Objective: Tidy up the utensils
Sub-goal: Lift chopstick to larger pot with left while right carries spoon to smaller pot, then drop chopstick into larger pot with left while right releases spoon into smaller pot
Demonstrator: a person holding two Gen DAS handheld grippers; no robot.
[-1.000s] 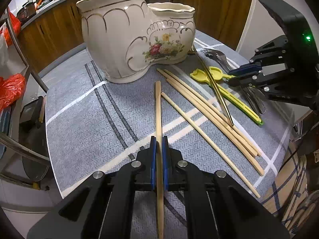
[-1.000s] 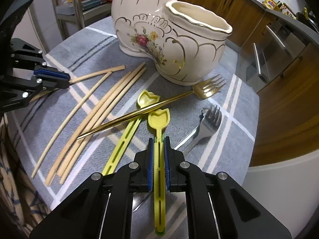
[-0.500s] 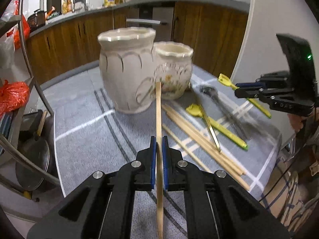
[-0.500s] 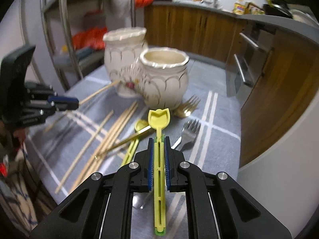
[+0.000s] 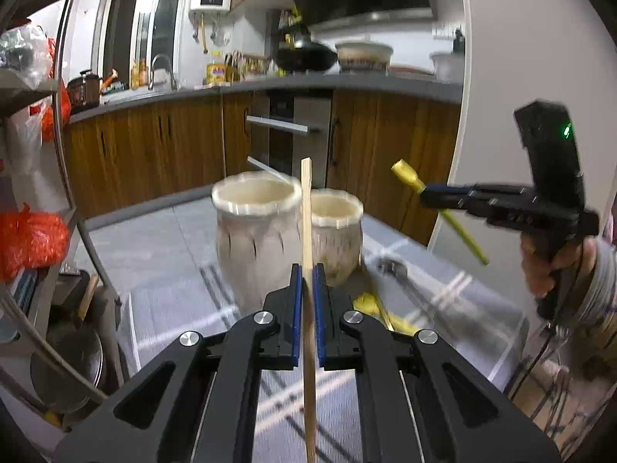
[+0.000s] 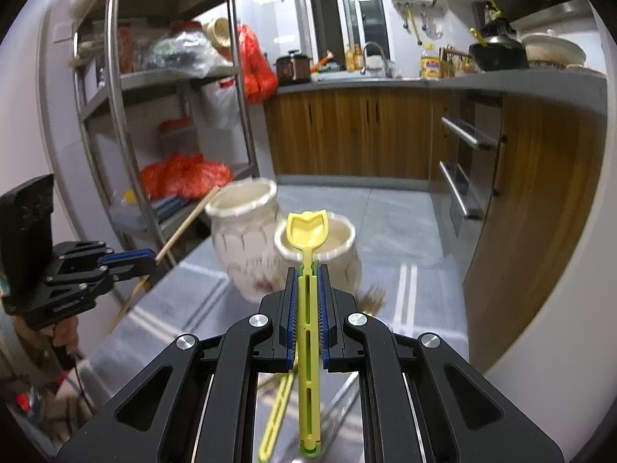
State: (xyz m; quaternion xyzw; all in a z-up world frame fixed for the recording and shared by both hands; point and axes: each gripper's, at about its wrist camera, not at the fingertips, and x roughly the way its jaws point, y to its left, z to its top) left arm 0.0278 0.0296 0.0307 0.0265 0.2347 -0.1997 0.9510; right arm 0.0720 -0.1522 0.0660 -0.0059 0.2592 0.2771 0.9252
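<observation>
My left gripper (image 5: pixel 307 270) is clamped on a wooden chopstick (image 5: pixel 306 208), the blue pads pinching it from both sides; the stick runs straight up the middle of my left view and its squared tip stands in front of the gap between the two mouths of the ceramic holder (image 5: pixel 256 231). That holder is a cream, two-part vase on a grey cloth-covered table (image 5: pixel 166 254): a taller pot on the left and a shorter pot (image 5: pixel 335 227) touching it on the right, both blurred. My right gripper (image 6: pixel 307 270) is closed on a yellow plastic spoon (image 6: pixel 307 231) by its slotted handle, with the tulip-shaped bowl pointing forward and lying, in that view, over the rim of the shorter pot (image 6: pixel 339 239); I cannot tell whether the bowl is above the opening or short of it. From the left camera I see the right gripper (image 5: pixel 428 195) off to the right, above the table, with the spoon (image 5: pixel 408 177) sticking out on both sides of its closed fingers and a hand (image 5: pixel 540 266) wrapped round the grip. From the right camera the left gripper (image 6: pixel 152 258) shows at the left edge, the chopstick (image 6: pixel 185 227) angling up out of it toward the taller pot (image 6: pixel 243 231). On the table, near the holder, lie a second yellow spoon (image 6: pixel 275 416) and a gold fork (image 6: pixel 372 297), both blurred.
</observation>
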